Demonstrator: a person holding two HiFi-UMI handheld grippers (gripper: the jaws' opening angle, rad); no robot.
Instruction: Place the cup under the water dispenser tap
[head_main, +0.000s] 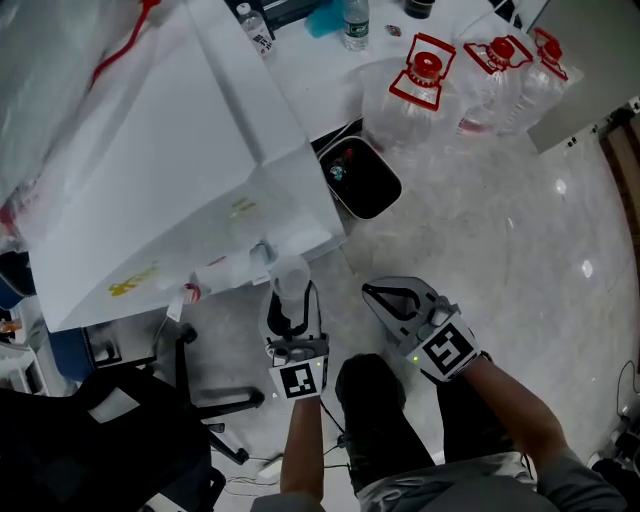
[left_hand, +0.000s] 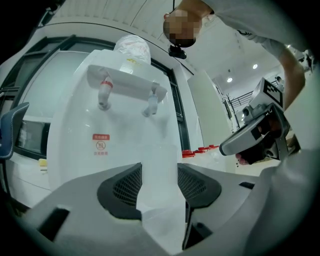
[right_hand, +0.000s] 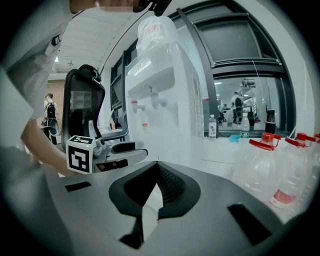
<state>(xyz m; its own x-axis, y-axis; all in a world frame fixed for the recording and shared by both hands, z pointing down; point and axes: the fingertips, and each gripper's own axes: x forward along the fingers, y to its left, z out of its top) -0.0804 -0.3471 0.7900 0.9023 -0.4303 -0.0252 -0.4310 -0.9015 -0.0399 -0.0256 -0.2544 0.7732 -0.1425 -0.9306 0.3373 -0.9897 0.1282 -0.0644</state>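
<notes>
A clear plastic cup (left_hand: 159, 172) stands upright between the jaws of my left gripper (left_hand: 159, 184), which is shut on it. In the head view the cup (head_main: 289, 276) and left gripper (head_main: 290, 298) hang just in front of the white water dispenser (head_main: 180, 150), below its taps. The left gripper view shows the red tap (left_hand: 104, 96) and the blue tap (left_hand: 151, 106) above and beyond the cup. My right gripper (head_main: 373, 292) is shut and holds nothing, to the right of the left one. In the right gripper view its tips (right_hand: 152, 176) meet, facing the dispenser (right_hand: 160, 95).
A black bin (head_main: 362, 182) sits right of the dispenser. Large water jugs with red caps (head_main: 425, 90) stand behind it, also the jugs (right_hand: 272, 165) in the right gripper view. A black office chair (head_main: 120, 430) is at my lower left. The floor is pale stone.
</notes>
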